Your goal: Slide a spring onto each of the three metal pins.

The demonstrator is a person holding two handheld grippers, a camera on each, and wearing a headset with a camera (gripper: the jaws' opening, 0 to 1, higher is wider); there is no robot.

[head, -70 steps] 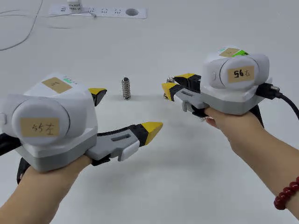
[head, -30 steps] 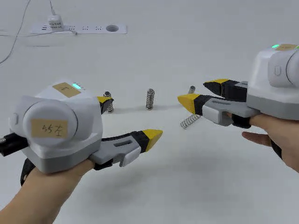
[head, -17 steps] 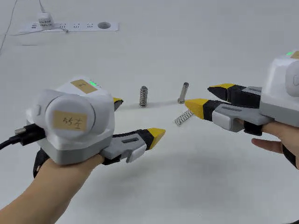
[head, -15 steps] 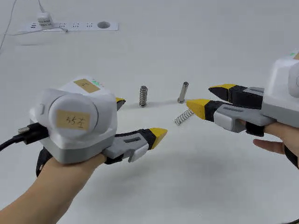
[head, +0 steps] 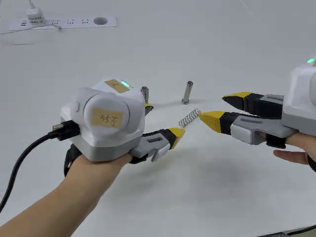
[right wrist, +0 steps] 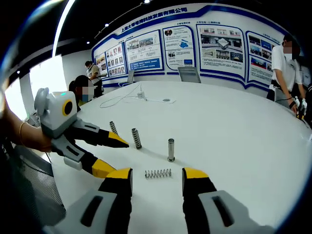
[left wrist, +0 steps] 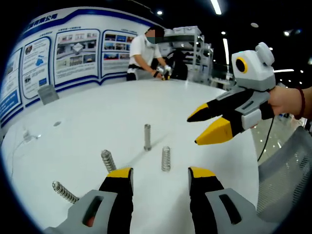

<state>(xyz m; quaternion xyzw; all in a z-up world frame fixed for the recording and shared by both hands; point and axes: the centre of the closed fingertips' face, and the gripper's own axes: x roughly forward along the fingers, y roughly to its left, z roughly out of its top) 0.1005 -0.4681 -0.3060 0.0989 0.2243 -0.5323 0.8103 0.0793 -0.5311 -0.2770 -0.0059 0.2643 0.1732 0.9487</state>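
A bare metal pin (head: 187,92) stands upright on the white table (head: 207,187). A loose spring (head: 189,117) lies flat just in front of it. A second pin with a spring on it (head: 144,94) stands to the left, and a third sprung pin (left wrist: 63,191) stands further left. My left gripper (head: 162,121) is open, its nearer tip close to the loose spring's left end. My right gripper (head: 213,106) is open and holds nothing, hovering just right of that spring. The right gripper view has the loose spring (right wrist: 158,173) between the jaws, with the bare pin (right wrist: 171,149) behind it.
A white power strip (head: 64,22) with a plugged cable lies at the table's far left edge. A black cable (head: 19,163) trails from the left gripper. People (left wrist: 146,48) stand beyond the far side of the table.
The right gripper has drawn back from the right pin, and a spring now lies loose beside that bare pin. The left gripper has moved right, towards the loose spring.
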